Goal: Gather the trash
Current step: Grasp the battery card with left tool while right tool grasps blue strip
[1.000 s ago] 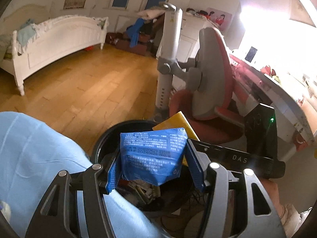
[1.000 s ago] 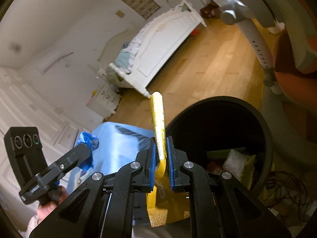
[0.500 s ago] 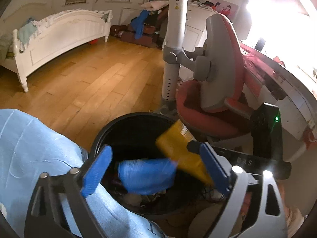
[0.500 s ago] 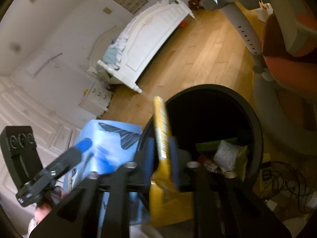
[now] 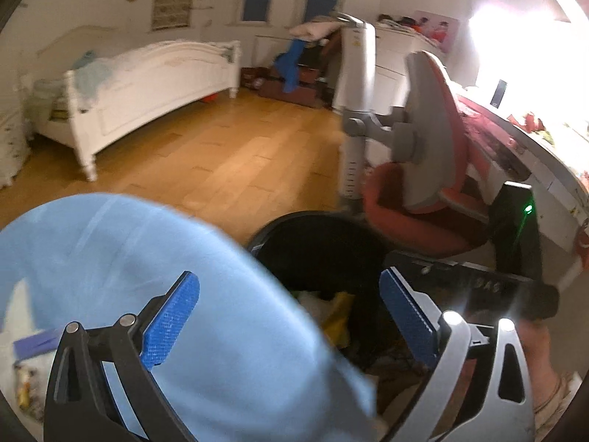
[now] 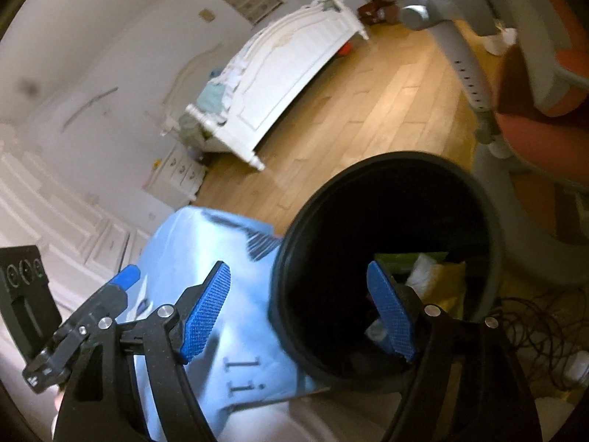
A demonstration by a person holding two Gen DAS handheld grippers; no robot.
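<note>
Both the left claw (image 5: 289,316) and the right claw (image 6: 298,309) are held spread wide, gripping nothing. The crumpled yellow plastic wrapper (image 6: 447,276) lies beyond them inside the round black bin (image 6: 489,221); its orientation cannot be told.

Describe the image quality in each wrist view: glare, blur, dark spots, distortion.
Left wrist view: light over the desk blows out to white, the chair is motion-smeared, and the frame edges curve. Right wrist view: the trash bin interior is near black, so only some contents show; the bed and walls look soft and bowed.
</note>
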